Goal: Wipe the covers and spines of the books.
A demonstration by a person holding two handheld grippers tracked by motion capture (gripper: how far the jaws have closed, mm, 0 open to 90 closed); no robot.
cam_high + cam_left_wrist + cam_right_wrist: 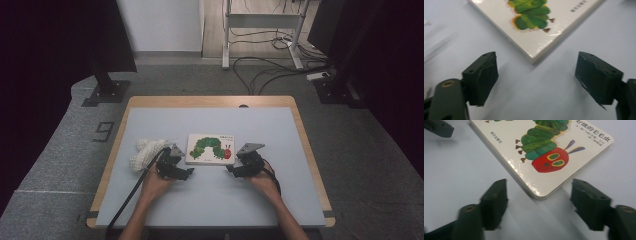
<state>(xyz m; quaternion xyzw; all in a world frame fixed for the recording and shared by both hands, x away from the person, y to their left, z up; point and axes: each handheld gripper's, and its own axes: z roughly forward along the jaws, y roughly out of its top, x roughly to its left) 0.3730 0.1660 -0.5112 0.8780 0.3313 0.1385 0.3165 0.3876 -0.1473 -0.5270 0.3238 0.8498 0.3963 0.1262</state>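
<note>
A white board book (210, 148) with a green caterpillar on its cover lies flat in the middle of the pale blue table (210, 200). My left gripper (188, 172) sits at the book's near left corner, my right gripper (231, 169) at its near right corner. In the left gripper view the jaws of my left gripper (536, 80) stand open and empty, the book's corner (534, 27) just ahead of them. In the right gripper view my right gripper (539, 205) is open too. The book's corner (541, 157) reaches in between the tips, and the pads are clear of it.
A white knitted cloth (146, 152) lies bunched on the table left of the book, beside the left hand. A black cable (131, 192) trails from the left gripper toward the near edge. The table has a wooden rim (111, 165). Dark stands and floor cables lie beyond it.
</note>
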